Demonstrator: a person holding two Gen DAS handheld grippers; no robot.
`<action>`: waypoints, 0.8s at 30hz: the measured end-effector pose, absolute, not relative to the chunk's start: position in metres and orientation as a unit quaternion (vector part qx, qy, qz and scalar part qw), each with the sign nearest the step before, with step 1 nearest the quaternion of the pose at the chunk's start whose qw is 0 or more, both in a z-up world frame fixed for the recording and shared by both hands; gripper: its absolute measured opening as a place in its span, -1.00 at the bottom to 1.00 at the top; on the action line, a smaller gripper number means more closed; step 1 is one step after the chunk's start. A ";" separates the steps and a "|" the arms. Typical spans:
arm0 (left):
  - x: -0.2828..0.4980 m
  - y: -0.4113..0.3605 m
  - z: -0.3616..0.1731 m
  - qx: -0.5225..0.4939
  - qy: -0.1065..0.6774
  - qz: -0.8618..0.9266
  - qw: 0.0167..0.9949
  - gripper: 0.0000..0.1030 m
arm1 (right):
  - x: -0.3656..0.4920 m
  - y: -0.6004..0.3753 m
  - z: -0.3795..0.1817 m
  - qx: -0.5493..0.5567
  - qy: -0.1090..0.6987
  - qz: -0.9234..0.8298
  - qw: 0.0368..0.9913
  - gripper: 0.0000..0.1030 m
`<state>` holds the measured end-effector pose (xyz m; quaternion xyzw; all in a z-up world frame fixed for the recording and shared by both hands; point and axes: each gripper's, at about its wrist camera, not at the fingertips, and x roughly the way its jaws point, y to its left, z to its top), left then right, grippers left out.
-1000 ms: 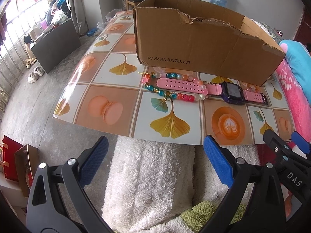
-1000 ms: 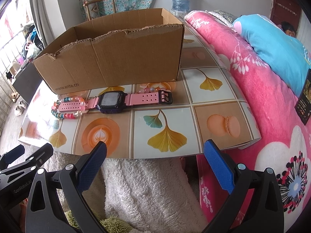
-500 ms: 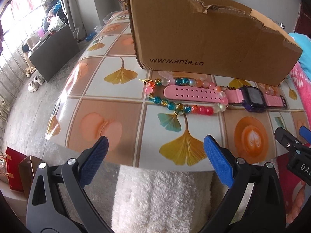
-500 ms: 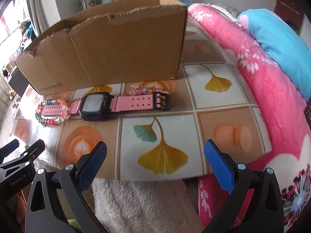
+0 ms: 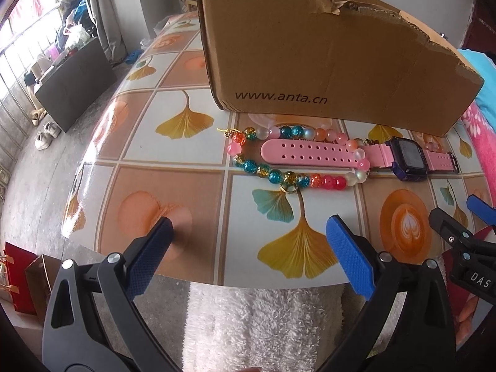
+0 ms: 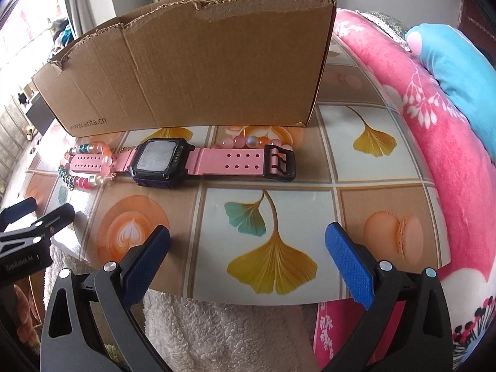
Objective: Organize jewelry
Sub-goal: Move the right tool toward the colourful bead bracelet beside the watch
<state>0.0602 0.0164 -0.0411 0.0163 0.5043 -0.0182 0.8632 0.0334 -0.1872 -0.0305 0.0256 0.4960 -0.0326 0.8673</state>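
Observation:
A pink-strapped watch (image 5: 406, 156) (image 6: 161, 162) lies flat on the patterned table (image 5: 186, 161) in front of a torn cardboard box (image 5: 310, 55) (image 6: 201, 68). A multicoloured bead bracelet (image 5: 279, 176) (image 6: 79, 181) loops around the watch's left strap. A second string of pink beads (image 6: 248, 142) lies behind the right strap. My left gripper (image 5: 248, 238) is open and empty over the table's near edge, short of the bracelet. My right gripper (image 6: 248, 245) is open and empty, short of the watch.
A white fluffy cloth (image 5: 263, 325) hangs below the table's near edge. A pink flowered blanket (image 6: 418, 117) and a blue pillow (image 6: 458, 71) lie to the right. The box's inside is hidden. The floor, a dark cabinet (image 5: 74, 83) and shoes are at left.
Both grippers have moved forward and lower toward the table; their fingertips now hang over its near edge. The watch, bracelet and box have not moved.

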 end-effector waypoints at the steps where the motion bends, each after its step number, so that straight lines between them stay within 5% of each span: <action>1: 0.062 0.016 -0.042 0.016 0.506 -0.018 0.862 0.87 | 0.033 -0.187 -0.031 0.023 0.496 -0.031 0.868 0.90; 24: 0.048 0.017 -0.044 0.037 0.472 -0.054 0.879 0.86 | 0.035 -0.204 -0.019 0.020 0.512 0.014 0.859 0.89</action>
